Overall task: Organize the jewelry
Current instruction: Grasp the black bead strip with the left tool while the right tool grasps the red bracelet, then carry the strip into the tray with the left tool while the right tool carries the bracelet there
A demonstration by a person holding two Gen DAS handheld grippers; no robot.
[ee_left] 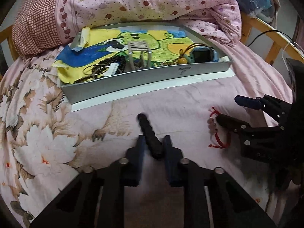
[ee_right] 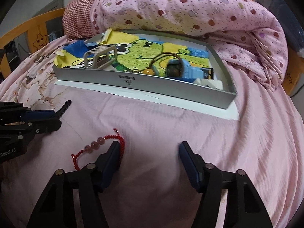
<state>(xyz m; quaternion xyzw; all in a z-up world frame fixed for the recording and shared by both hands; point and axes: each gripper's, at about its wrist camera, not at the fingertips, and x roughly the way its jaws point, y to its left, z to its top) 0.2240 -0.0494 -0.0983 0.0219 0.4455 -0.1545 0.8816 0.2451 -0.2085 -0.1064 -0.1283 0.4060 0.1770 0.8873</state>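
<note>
The left gripper (ee_left: 153,148) is held low over the pink bedsheet (ee_right: 171,125), its two blue-padded fingers pointing toward the grey tray (ee_left: 148,81) and pinched on a black beaded bracelet (ee_left: 150,134), which sticks out forward between the pads as a stiff, knobbly strand, slightly blurred. In the right wrist view the same gripper comes in from the left edge with the dark strand poking out past its tips. The right gripper (ee_right: 150,152) sits to the right of the left one, its fingers spread wide apart and gripping nothing, tips down close to the sheet. A red cord bracelet (ee_right: 98,148) with three pale pink beads lies flat on the sheet just beside and partly behind the right gripper's left finger; whether the finger touches the cord cannot be told. The tray rests on a white board on the bed, in front of a rolled pink dotted quilt (ee_right: 190,5). It is lined with a yellow, green and blue cartoon cloth (ee_left: 161,41) and holds a grey comb-like clip (ee_left: 138,51), dark beads and thin rings at its left end, and a blue watch (ee_left: 201,54) with a yellow bead on a cord toward its right end.
</note>
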